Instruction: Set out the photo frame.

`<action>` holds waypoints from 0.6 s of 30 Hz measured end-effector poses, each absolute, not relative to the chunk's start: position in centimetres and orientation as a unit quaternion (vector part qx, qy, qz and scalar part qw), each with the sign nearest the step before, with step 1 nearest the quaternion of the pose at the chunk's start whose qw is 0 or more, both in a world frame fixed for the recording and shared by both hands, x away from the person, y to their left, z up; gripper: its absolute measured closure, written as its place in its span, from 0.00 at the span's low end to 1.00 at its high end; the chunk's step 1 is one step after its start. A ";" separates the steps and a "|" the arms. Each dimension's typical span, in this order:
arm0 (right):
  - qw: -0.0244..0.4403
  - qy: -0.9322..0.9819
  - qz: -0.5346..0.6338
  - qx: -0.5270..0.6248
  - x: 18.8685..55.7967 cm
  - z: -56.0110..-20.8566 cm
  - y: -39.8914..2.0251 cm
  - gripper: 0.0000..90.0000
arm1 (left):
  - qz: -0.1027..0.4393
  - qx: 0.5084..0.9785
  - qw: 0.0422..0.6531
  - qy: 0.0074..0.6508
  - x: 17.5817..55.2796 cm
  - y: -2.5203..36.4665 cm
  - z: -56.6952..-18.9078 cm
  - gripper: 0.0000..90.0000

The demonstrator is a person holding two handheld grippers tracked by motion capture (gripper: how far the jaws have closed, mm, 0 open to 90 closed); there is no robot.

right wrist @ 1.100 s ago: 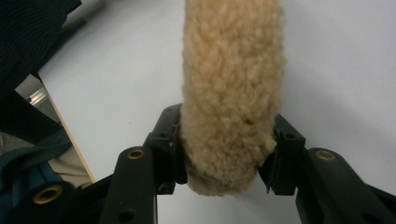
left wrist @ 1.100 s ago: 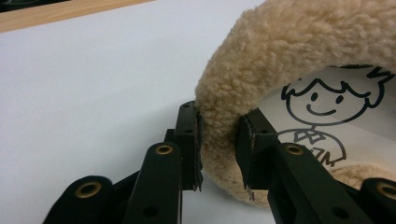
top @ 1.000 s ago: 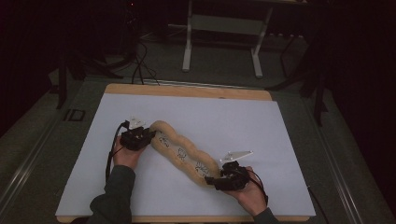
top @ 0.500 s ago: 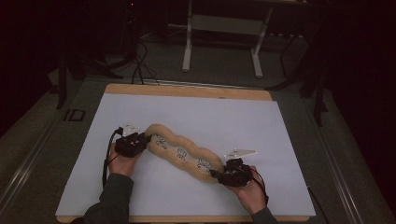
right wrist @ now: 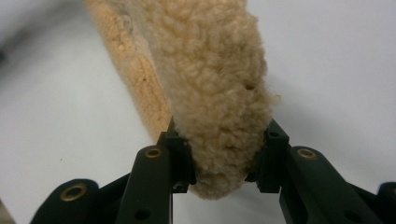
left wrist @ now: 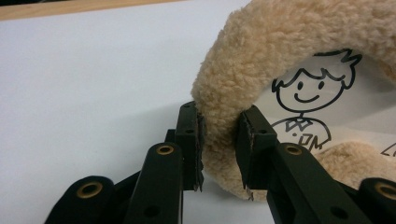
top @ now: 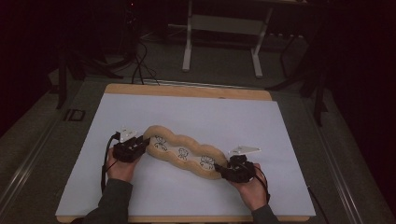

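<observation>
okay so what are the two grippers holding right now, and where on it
Both hold the tan fleecy cushion: the left hand-held gripper pinches its plush rim at one end, the right hand-held gripper the opposite end.

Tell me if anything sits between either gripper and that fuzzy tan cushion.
Nothing does. The left gripper is already shut on the plush rim at one end of the fuzzy tan cushion, and the right gripper is shut on the other end. Around them lies bare white table surface.

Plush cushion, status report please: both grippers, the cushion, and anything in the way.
Left gripper shut on plush cushion, upper-left end. Right gripper shut on its lower-right end. Cushion stretched diagonally across white mat. Nothing in the way.
</observation>
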State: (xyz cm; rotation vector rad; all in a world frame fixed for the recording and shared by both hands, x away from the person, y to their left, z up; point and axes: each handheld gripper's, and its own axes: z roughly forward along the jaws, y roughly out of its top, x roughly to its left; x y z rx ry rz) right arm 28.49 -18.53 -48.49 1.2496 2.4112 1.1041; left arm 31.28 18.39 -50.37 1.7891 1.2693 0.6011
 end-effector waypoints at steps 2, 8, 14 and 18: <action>0.111 0.815 0.378 0.425 28.6 -48.3 -18.7 0.72 | 0.241 0.711 0.423 0.507 31.1 18.3 -50.2 0.82; 0.124 0.813 0.381 0.423 29.1 -47.6 -19.0 0.72 | 0.250 0.699 0.430 0.514 30.6 18.2 -49.8 0.82; 0.142 0.809 0.387 0.418 30.1 -46.7 -19.1 0.70 | 0.242 0.685 0.446 0.523 30.4 18.2 -49.5 0.81; 0.152 0.803 0.393 0.421 30.8 -46.3 -19.5 0.68 | 0.242 0.682 0.450 0.524 30.4 18.0 -49.3 0.81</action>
